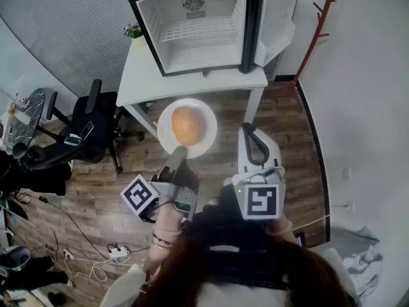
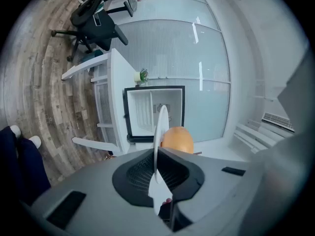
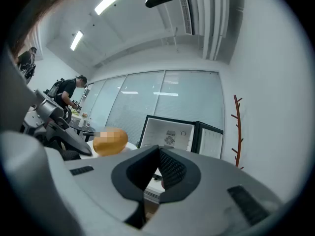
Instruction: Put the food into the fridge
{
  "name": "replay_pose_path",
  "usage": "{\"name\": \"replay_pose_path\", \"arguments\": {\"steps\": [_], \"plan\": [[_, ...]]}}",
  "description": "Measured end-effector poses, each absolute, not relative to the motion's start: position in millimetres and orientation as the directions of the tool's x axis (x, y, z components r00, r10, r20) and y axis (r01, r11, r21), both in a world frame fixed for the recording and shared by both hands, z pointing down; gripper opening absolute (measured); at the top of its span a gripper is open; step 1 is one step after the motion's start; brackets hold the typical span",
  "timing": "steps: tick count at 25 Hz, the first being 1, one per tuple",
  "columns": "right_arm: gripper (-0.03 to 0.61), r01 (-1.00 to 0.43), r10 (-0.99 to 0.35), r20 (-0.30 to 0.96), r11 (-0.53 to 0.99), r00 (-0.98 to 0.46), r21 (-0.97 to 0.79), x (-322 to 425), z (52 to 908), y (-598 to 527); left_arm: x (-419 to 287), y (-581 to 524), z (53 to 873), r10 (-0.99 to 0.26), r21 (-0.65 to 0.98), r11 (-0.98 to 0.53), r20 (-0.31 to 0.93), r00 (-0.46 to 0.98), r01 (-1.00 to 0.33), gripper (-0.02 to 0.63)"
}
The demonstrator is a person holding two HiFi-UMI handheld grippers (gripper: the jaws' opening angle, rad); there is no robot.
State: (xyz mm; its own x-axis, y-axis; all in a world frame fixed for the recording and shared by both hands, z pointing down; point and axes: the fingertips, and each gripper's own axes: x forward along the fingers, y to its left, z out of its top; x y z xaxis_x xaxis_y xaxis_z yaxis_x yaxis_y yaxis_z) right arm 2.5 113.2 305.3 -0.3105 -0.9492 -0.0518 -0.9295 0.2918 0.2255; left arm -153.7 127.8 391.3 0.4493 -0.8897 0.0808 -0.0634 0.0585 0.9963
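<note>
A white plate [image 1: 208,116] carries a round orange-brown bread roll [image 1: 187,125]. My left gripper [image 1: 177,153] is shut on the plate's near rim and holds it in the air in front of the table. In the left gripper view the plate [image 2: 159,127] stands edge-on between the jaws, with the roll [image 2: 177,139] beside it. The small black fridge [image 1: 198,27] stands open and empty on the white table [image 1: 147,82]. My right gripper [image 1: 248,133] is to the right of the plate, shut with nothing in it, and its view shows the roll [image 3: 110,141] and the fridge [image 3: 172,134].
The fridge door [image 1: 276,18] is swung open to the right. A black office chair [image 1: 89,123] stands left of the table, and cables with a power strip [image 1: 115,253] lie on the wooden floor. A small plant [image 1: 133,31] sits by the fridge. A red coat rack [image 1: 319,24] stands at the right wall.
</note>
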Motion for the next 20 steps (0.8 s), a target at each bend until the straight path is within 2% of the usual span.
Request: {"name": "replay_pose_path", "arguments": {"steps": [20], "plan": [[0.000,-0.949,-0.965,-0.057,0.241,-0.257,0.203,0.2,313.2,136.0,-158.9,141.0,396.8,-0.873,0.995,0.062,0.092,0.479,-0.078,0.012]]}}
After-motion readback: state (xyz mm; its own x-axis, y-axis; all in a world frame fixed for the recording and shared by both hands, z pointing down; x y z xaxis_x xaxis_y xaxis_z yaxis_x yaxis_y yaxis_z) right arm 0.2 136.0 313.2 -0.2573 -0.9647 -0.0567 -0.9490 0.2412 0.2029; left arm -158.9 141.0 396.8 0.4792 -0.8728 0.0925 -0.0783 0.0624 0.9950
